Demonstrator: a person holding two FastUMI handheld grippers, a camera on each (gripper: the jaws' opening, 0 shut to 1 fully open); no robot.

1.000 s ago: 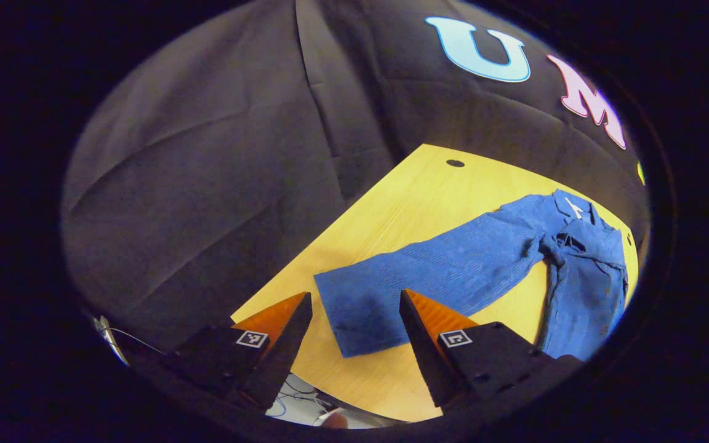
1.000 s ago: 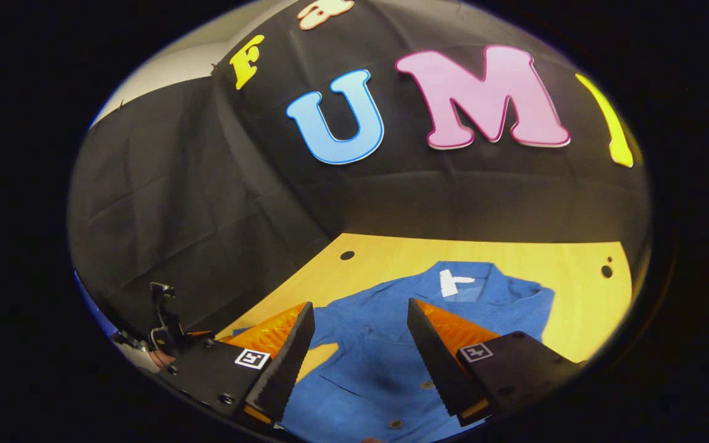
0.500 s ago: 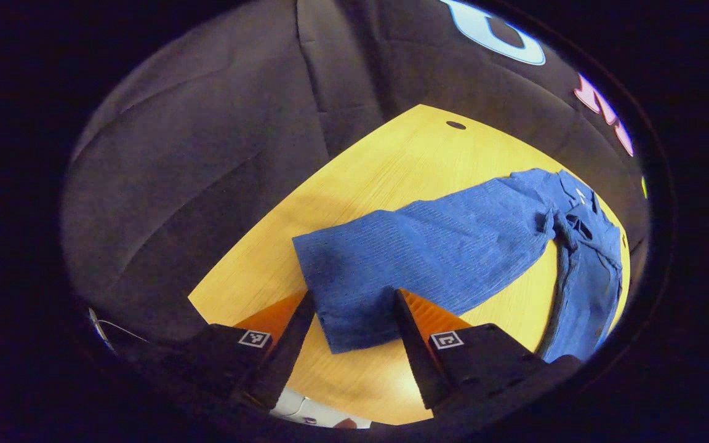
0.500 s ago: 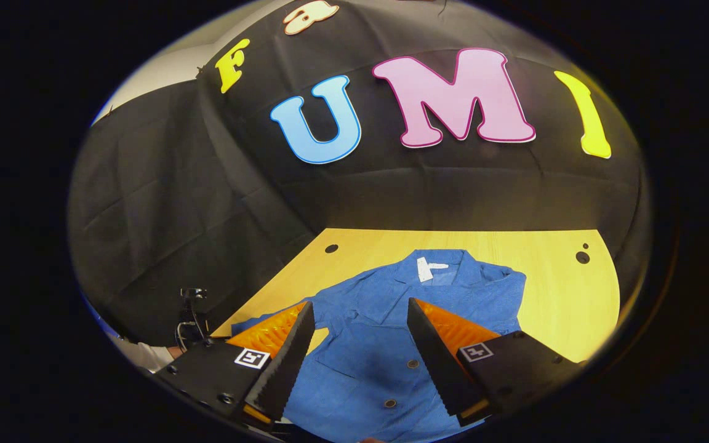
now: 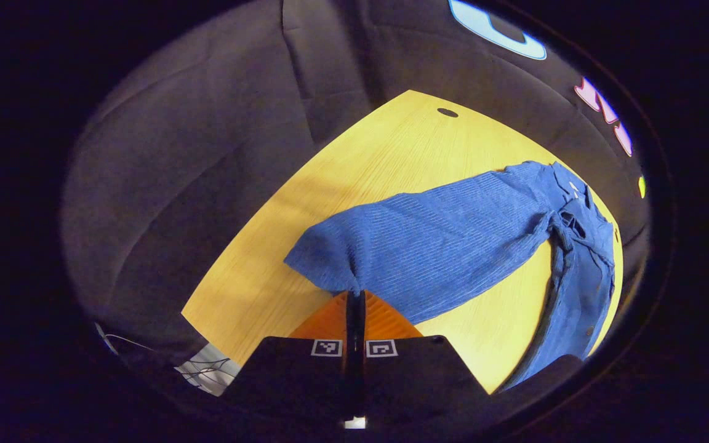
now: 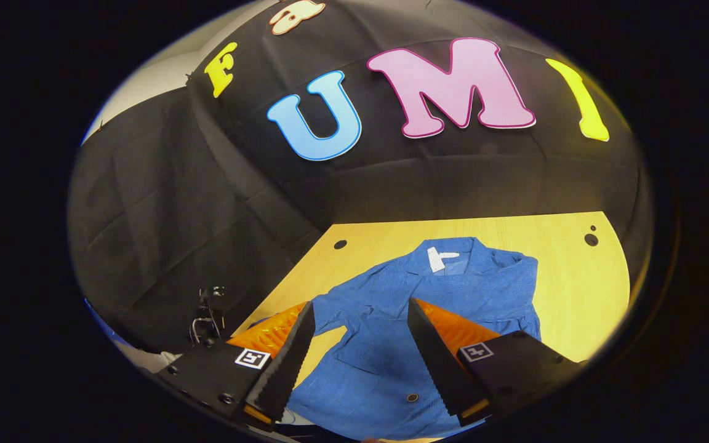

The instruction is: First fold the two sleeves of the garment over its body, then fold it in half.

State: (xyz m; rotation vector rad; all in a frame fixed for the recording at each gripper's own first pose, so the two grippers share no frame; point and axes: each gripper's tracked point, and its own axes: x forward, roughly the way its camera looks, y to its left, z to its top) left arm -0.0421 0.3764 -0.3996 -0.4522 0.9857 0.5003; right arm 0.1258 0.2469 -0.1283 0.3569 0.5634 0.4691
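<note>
A blue button-up shirt (image 6: pixel 428 307) lies flat on the yellow wooden table (image 6: pixel 576 289), collar and white tag toward the booth's wall. One long sleeve (image 5: pixel 428 240) stretches across the table in the left gripper view. My left gripper (image 5: pixel 354 298) is shut on the cuff end of this sleeve, which bunches and lifts at the fingertips. The shirt's body (image 5: pixel 582 271) lies at the right of that view. In the right gripper view my right gripper (image 6: pixel 360 320) hangs open above the shirt's front, nothing between its fingers.
The table's left edge (image 5: pixel 250 227) runs close beside the sleeve's cuff, with black cloth wall behind it. Round holes (image 6: pixel 589 237) sit near the table's far corners. Bare wood lies to the right of the shirt. A small black stand (image 6: pixel 207 314) shows past the table's left edge.
My left gripper moved onto the cuff and shut on it; it was open half a second ago. The cuff now puckers upward. The right gripper stayed open, shifting only slightly over the shirt.
</note>
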